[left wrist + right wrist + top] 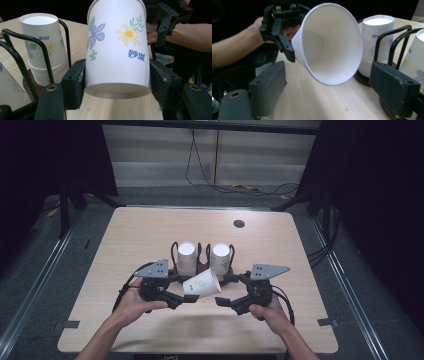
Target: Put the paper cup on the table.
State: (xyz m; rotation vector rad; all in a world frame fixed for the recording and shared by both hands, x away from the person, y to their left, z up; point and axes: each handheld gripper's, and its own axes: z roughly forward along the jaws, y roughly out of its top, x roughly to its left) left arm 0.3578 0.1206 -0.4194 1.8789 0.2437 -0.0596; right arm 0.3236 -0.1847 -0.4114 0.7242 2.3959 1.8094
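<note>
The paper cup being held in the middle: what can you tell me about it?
The paper cup is white, printed with blue and yellow flowers and blue lettering. It lies on its side above the table, empty, mouth toward the right gripper. The left gripper clamps its base end between both jaws.

Blue words on your cup

You can read two blue Chinese signs, 妙潔, on the side of the paper cup, under the yellow flower. The cup stack has the same blue print, too small for you to read.
</note>
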